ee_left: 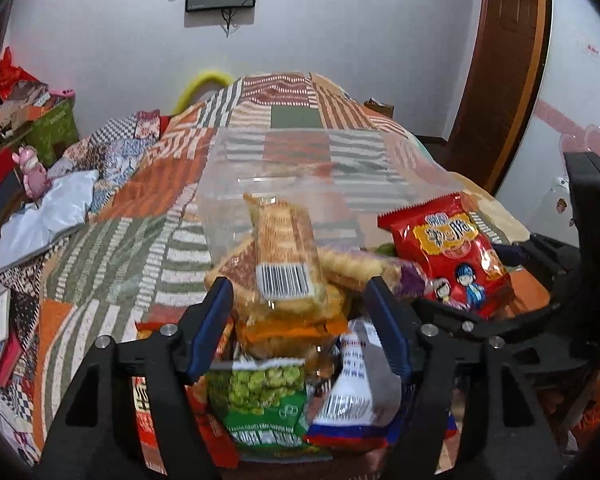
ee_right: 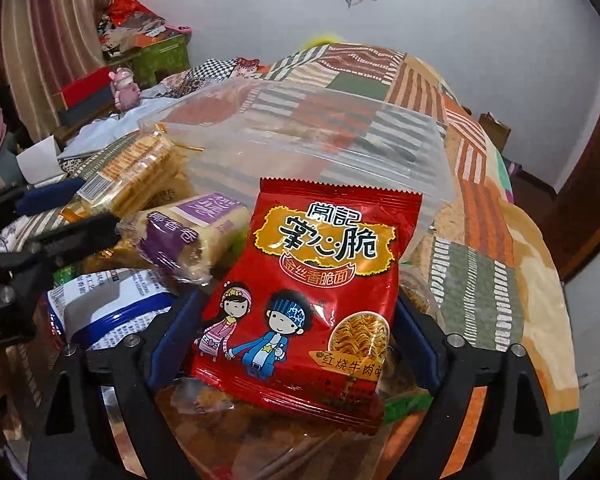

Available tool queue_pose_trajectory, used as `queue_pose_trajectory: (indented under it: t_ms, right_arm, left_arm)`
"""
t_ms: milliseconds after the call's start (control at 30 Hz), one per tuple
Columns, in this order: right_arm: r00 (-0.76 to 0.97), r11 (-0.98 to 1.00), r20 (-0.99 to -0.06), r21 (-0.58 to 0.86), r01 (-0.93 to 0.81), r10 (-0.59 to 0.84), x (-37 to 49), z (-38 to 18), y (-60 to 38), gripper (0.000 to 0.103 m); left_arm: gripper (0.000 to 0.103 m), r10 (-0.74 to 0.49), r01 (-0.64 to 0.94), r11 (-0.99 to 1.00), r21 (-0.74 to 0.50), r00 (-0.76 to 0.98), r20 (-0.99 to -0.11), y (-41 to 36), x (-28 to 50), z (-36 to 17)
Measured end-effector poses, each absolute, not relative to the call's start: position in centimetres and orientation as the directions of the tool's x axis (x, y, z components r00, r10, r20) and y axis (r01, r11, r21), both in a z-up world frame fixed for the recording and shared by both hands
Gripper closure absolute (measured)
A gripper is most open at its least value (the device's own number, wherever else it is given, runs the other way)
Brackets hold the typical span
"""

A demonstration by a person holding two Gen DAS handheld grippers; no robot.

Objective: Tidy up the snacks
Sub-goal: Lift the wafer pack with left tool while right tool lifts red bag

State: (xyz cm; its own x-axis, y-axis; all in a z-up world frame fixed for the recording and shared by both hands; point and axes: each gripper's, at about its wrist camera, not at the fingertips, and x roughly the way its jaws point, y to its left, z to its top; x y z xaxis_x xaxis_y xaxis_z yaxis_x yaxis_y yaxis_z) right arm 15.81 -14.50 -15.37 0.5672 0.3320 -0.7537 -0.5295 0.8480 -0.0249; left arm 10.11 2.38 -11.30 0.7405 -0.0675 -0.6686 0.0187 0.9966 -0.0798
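right gripper (ee_right: 296, 344) clamped on red 掌心脆 crispy noodle packet (ee_right: 308, 300), left gripper (ee_left: 296, 320) holding barcoded biscuit pack (ee_left: 286, 256), green pea bag (ee_left: 260, 404), clear plastic bag (ee_left: 300, 172), patchwork quilt (ee_left: 148, 200)

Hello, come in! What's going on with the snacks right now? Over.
Left hand-held gripper around cracker pack. Right hand-held gripper around red noodle packet. Clear bag behind; nothing blocking.

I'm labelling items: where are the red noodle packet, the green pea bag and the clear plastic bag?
red noodle packet (ee_right: 300, 304), right wrist view, front middle.
green pea bag (ee_left: 260, 404), left wrist view, front.
clear plastic bag (ee_right: 320, 140), right wrist view, upper panel.
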Motion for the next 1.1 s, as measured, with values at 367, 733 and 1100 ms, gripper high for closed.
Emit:
queue_pose_trajectory:
  t_ms: [367,733,1100]
  right_arm:
    - [0.6,0.861,-0.705,0.029,-0.507,0.377,15.2,-14.8,-15.8,0.037]
    - [0.639,0.871,-0.659,0.05,-0.489,0.397,14.7,-13.6,-17.0,0.04]
    - [0.682,0.869,-0.59,0.072,-0.489,0.432,15.4,-10.5,-17.2,0.04]
  left_arm:
    - [0.059,-0.057,-0.001,0.997,-0.08,0.69,-0.721,2.5,13.4,-12.2]
    - [0.068,-0.051,-0.015,0.996,-0.091,0.734,-0.677,2.9,11.9,-10.8]
    - [0.068,-0.058,-0.009,0.994,-0.105,0.781,-0.622,3.3,12.0,-7.8]
